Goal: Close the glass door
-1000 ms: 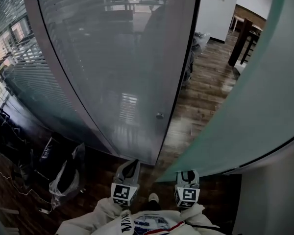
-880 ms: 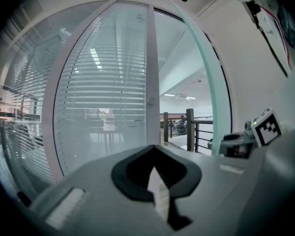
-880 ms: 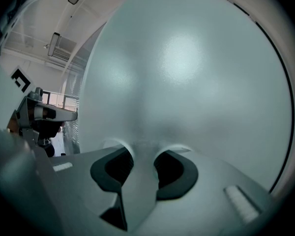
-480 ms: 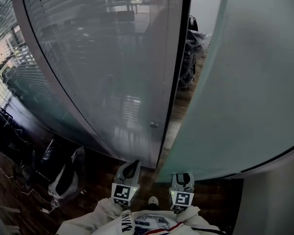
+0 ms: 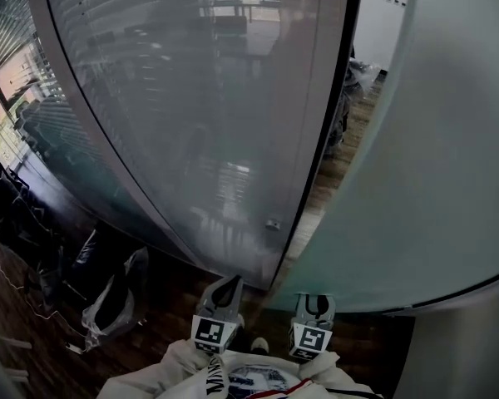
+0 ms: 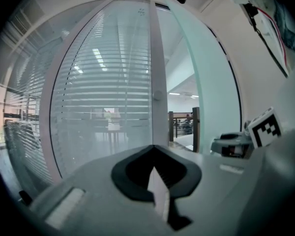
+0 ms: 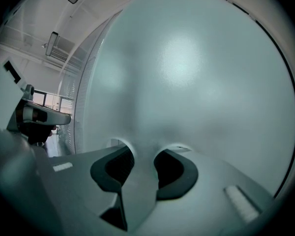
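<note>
Head view puts the glass door just right of the partition, a gap of floor between: closing looks part done, and next it must swing across to the partition. Right gripper view alone shows the right claw grasping the door's edge; the left claw is clenched, empty

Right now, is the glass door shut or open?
Open. A strip of wooden floor shows between the frosted door and the dark-edged glass panel beside it.
</note>
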{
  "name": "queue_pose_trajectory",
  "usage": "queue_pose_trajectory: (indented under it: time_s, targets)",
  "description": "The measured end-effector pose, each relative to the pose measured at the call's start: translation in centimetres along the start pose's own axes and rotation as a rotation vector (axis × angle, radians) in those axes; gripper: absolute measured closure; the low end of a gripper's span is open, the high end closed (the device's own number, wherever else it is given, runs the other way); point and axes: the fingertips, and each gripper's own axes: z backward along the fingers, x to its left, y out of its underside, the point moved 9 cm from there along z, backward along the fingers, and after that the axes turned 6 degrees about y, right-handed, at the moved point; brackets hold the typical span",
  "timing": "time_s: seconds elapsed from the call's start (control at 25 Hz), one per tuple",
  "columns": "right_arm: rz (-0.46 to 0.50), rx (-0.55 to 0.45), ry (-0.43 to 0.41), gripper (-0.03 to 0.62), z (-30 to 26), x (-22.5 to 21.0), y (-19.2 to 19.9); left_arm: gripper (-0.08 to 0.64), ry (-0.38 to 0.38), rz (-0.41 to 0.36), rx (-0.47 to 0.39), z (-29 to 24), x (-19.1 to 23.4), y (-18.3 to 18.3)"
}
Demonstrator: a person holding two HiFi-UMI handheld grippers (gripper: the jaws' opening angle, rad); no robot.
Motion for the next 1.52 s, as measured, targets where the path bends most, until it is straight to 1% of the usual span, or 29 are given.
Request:
queue_pose_trajectory:
  time_s: [0.16,0.24,0.36,0.48,0.6,0.68,0.8,0.88,1.0,1.08,1.36,1.52]
  targets:
    - [-0.012,0.003,0.010,0.468,-1.4,0.5,0.8,0.558,0.044,0.010,0.008,-1.1,1.5,1.0]
    - [-0.015,0.016,0.010,0.468,-2.1,0.4,0.8,0.558,0.078,0.011,-0.004,-2.1,1.8,1.2]
    - [-0.015,0.023,0.026,0.468,-2.9,0.1,0.1,0.558,0.147,-0.004,-0.018,-3.9,1.8,0.0]
    - [-0.012,0.021,0.056,0.468,-3.4,-0.3,-0.1,0.558,0.198,-0.021,0.000,-5.6,2.0,0.5]
    - [-0.020,0.037,0.065,0.468,-4.0,-0.4,-0.1,0.558,0.238,-0.024,0.004,-6.5,2.6,1.0]
    - [-0.020,0.046,0.065,0.468,-4.4,-0.6,-0.5,0.558,0.257,-0.034,0.008,-7.0,3.1,0.7]
    - [-0.017,0.040,0.068,0.468,-5.3,-0.5,-2.2,0.558,0.290,-0.064,-0.005,-7.8,3.7,-1.0]
    - [-0.018,0.038,0.078,0.468,-5.7,-0.3,-2.2,0.558,0.301,-0.065,0.001,-8.1,4.1,-1.0]
    - [-0.021,0.044,0.098,0.468,-6.0,-0.3,-0.8,0.558,0.312,-0.061,0.002,-8.4,4.6,0.3]
    - [-0.020,0.042,0.106,0.468,-6.2,-0.5,-0.6,0.558,0.315,-0.057,0.000,-8.7,4.8,0.7]
    - [-0.019,0.041,0.115,0.468,-7.1,-0.8,-1.0,0.558,0.327,-0.082,0.012,-9.3,5.4,0.2]
    - [-0.021,0.037,0.122,0.468,-7.9,-1.0,-1.3,0.558,0.325,-0.064,0.012,-9.6,5.6,0.0]
